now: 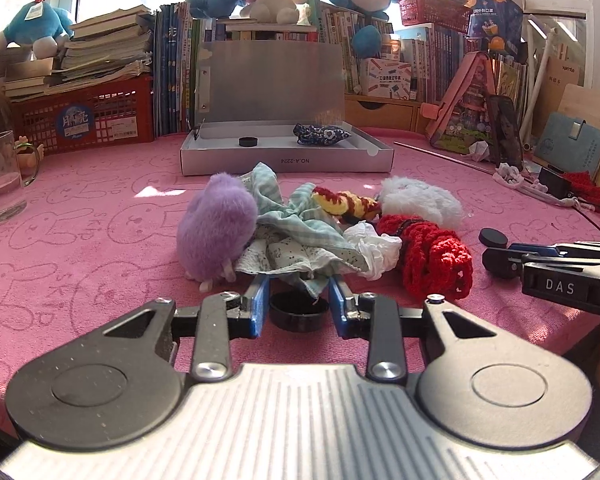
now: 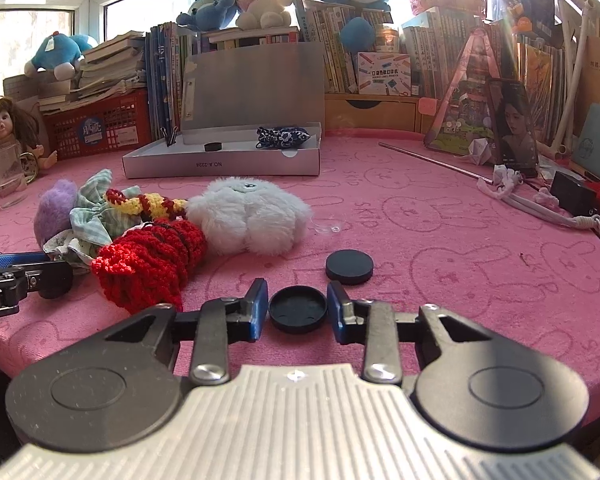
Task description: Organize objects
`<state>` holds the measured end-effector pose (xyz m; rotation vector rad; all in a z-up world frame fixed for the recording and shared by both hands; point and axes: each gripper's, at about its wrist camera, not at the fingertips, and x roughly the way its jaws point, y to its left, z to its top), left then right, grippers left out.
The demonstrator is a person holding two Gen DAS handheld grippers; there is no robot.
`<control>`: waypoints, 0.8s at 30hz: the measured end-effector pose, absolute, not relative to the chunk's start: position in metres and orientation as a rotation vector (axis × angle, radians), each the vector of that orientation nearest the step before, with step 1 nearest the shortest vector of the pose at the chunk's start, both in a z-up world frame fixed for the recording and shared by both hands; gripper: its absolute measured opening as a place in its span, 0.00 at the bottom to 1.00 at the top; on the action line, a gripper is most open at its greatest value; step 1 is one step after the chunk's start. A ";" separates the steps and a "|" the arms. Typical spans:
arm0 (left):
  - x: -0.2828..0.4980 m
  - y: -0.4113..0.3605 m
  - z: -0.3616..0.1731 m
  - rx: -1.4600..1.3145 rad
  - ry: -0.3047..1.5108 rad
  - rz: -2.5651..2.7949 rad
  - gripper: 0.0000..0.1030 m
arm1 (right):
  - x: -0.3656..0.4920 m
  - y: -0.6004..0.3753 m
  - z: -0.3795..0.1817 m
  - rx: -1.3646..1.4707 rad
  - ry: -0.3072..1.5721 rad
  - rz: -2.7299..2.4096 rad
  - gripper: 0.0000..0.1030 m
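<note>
Left wrist view
Left claw [image 1: 299,307]: narrow, its blue fingers [image 1: 260,306] squeezing a small black cap [image 1: 298,314] from both sides.
Where the cap is: low on the pink surface [image 1: 100,220], right in front of the pile of soft things.
The pile: a purple fluffy toy [image 1: 216,228], a checked cloth [image 1: 300,240] and a red knitted piece [image 1: 432,260], all bunched close. The cloth's edge hangs down onto the cap.
How the cap will handle: I think it is light, hard and smooth, so it could slip. Its round sides are the best place to hold.
Where it may go: the open grey box [image 1: 284,158] behind the pile already has one black cap in it.

Right wrist view
Right claw [image 2: 298,308]: narrow, holding another black cap [image 2: 298,309] between its pads, hollow side up.
Near it: a flat black disc [image 2: 349,266] lies just beyond, apart from the claw.
Soft things: the white fluffy toy [image 2: 252,216] and red knitted piece sit to the left; they would squash, not break.
Open room: the surface is bare ahead and to the right. The pile stands between the left claw and the box, so going up and over looks safest.
Edges: the surface ends close below both claws, so a dropped cap might roll off.
</note>
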<state>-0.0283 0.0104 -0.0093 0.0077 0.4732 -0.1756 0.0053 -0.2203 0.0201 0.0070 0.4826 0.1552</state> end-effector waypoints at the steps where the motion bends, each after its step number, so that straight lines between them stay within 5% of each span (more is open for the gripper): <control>1: -0.028 0.010 -0.009 0.008 0.472 -0.179 0.36 | 0.005 -0.219 0.021 0.007 0.479 0.161 0.36; 24: -0.036 0.006 -0.020 0.057 0.521 -0.189 0.37 | 0.002 -0.211 0.022 -0.005 0.479 0.201 0.40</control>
